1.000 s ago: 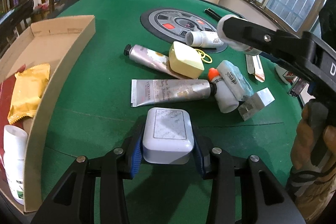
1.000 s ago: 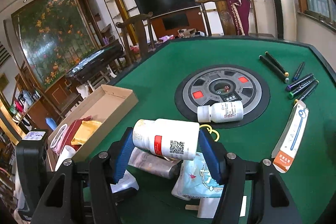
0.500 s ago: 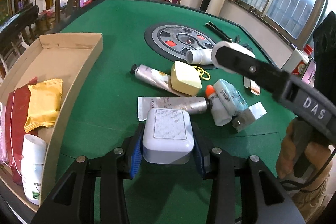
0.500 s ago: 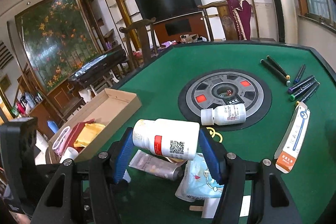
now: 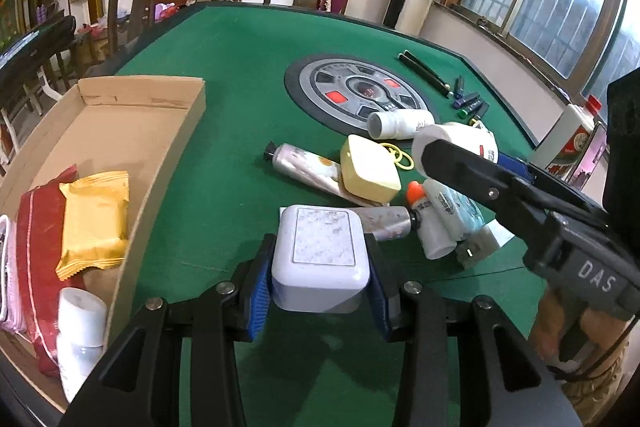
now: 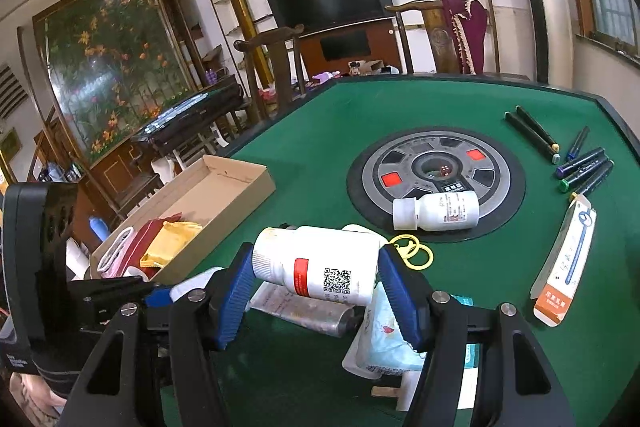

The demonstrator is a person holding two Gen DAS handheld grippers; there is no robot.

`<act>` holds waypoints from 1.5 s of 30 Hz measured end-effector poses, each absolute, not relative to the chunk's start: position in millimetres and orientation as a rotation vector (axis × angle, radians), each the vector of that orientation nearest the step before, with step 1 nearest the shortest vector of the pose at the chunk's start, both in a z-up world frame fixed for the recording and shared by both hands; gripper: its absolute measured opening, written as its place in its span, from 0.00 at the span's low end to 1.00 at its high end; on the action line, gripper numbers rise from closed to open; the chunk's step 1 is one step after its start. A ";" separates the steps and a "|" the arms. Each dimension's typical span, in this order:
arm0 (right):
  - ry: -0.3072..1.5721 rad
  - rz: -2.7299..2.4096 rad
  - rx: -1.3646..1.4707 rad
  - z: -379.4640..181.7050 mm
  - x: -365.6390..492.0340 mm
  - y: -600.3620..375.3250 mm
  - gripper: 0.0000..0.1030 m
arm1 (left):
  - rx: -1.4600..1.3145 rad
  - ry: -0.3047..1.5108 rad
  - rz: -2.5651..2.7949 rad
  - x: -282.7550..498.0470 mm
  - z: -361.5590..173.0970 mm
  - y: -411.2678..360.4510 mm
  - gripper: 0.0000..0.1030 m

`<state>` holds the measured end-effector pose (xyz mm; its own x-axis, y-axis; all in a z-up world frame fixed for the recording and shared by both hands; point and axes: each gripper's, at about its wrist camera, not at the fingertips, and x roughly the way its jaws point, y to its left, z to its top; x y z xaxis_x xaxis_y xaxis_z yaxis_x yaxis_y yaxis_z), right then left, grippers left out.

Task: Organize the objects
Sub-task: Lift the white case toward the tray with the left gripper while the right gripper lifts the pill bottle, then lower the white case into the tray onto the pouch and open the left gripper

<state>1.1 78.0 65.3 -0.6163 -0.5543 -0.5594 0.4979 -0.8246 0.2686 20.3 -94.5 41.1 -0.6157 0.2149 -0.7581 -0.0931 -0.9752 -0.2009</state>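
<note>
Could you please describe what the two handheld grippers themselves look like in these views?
Both are black, angular two-finger tools. The left gripper and right gripper have ribbed blue pads on the inner finger faces and round silver screws at the finger joints. Seen from the left wrist view, the right gripper's body carries white "DAS" lettering.

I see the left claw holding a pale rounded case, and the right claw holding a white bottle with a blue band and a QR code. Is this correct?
Almost. The band on the white bottle is red, not blue, as the right wrist view shows. The rest stands: the right claw holds that bottle with its QR code, and the left claw holds the pale rounded case.
</note>
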 end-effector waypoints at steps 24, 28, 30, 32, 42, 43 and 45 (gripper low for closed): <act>-0.033 -2.414 0.852 71.7 7.4 57.1 0.65 | -1.256 -0.197 2.753 35.5 56.9 -116.2 0.39; -0.014 -2.407 0.847 74.8 8.2 49.9 0.65 | -1.275 -0.186 2.782 37.0 59.2 -122.9 0.39; -0.006 -2.404 0.845 75.7 8.0 47.2 0.65 | -1.286 -0.176 2.803 38.1 60.2 -126.4 0.39; 0.001 -2.402 0.842 77.2 9.3 43.8 0.65 | -1.289 -0.178 2.811 39.3 61.3 -129.5 0.39; 0.025 -2.369 0.818 83.6 15.0 24.3 0.65 | -1.268 -0.171 2.852 48.8 74.1 -141.6 0.39; 0.028 -2.366 0.817 83.9 15.8 22.1 0.65 | -1.266 -0.173 2.855 49.6 75.3 -143.0 0.39; 0.031 -2.358 0.815 84.3 16.5 18.1 0.65 | -1.263 -0.185 2.863 52.8 77.5 -148.0 0.39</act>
